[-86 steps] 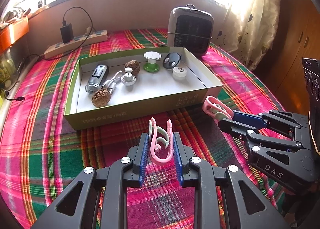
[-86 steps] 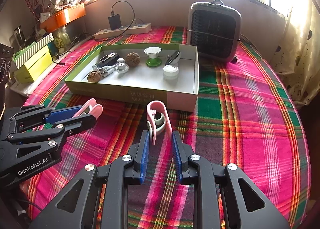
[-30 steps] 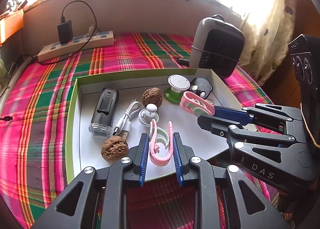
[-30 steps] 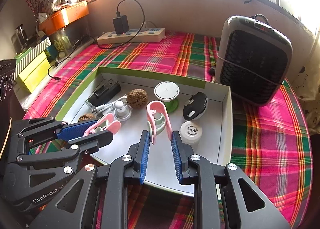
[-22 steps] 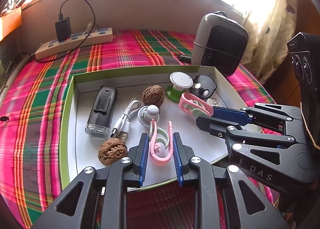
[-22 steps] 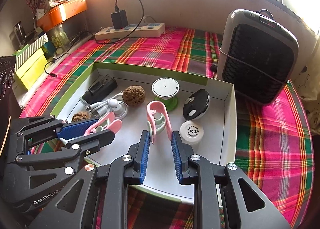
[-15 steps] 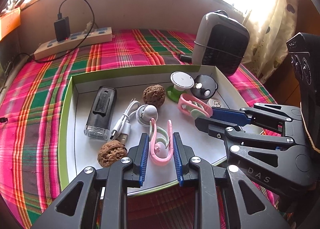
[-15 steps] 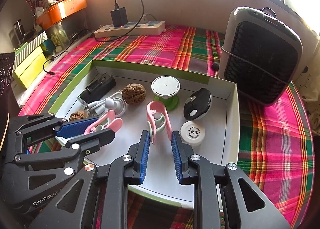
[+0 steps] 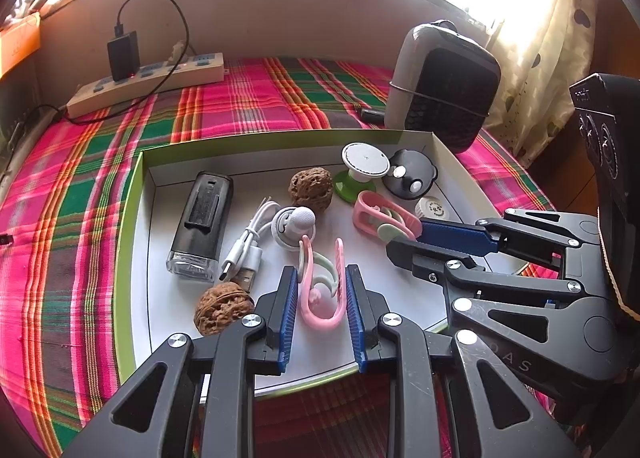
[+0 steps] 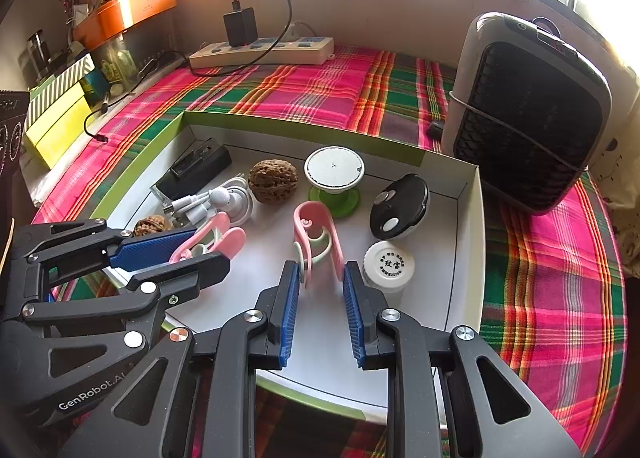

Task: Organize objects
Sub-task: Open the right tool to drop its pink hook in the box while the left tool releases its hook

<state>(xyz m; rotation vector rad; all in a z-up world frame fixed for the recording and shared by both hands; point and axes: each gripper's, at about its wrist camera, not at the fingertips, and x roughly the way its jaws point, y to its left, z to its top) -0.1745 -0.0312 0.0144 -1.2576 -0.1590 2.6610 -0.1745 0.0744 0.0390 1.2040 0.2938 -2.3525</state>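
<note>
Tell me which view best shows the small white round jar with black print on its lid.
The right wrist view: the small white round jar shows whole, lid print visible. In the left wrist view, it is partly hidden behind the right claw.

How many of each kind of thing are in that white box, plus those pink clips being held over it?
Pink clips, one in the left tool, one in the right tool: 2
Walnuts: 2
Black items: 2
White cable: 1
Other small white pieces: 3
Total: 10

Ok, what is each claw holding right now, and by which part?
Each holds a pink clip by its two long arms: the left claw grips one pink clip, the right claw the other pink clip.
</note>
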